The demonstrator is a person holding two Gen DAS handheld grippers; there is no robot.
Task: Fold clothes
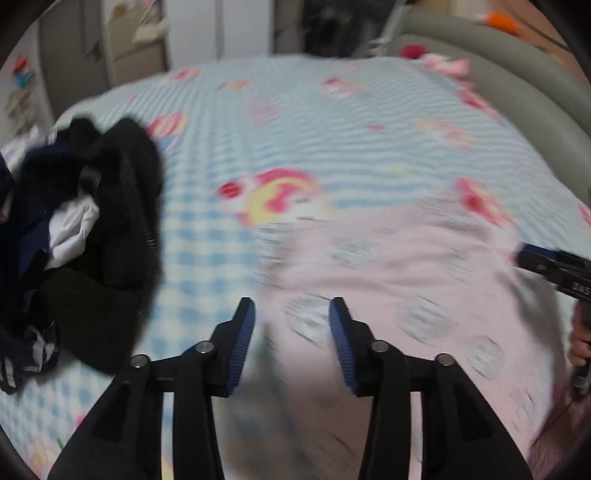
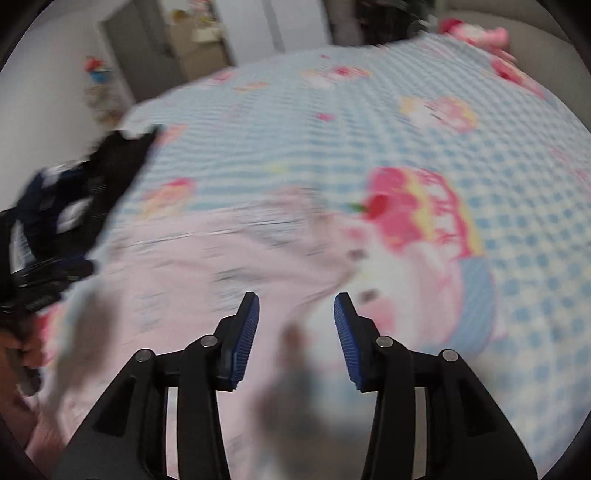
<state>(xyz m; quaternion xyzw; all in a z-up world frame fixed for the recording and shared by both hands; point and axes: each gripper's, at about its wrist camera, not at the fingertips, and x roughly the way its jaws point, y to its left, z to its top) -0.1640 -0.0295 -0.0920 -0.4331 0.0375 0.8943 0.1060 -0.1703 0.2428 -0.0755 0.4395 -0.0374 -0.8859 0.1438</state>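
Note:
A pale pink garment [image 1: 406, 266] with grey round prints lies spread on the blue checked bed sheet [image 1: 295, 122]; motion blurs it in both views. My left gripper [image 1: 291, 306] hovers over its left edge, jaws apart, blue pads bare. Blurred pink cloth shows low between the fingers, and no pad visibly presses on it. My right gripper [image 2: 297, 301] stands the same way over the right side of the pink garment [image 2: 203, 266], with a blurred dark patch low between its fingers. Each gripper shows at the other view's edge: right gripper [image 1: 554, 266], left gripper [image 2: 37, 288].
A heap of black, navy and white clothes [image 1: 92, 221] sits on the bed's left side, also seen in the right wrist view as the dark heap [image 2: 74, 199]. A grey padded headboard [image 1: 517, 74] curves along the far right. A pink plush toy [image 2: 476, 33] lies at the far corner.

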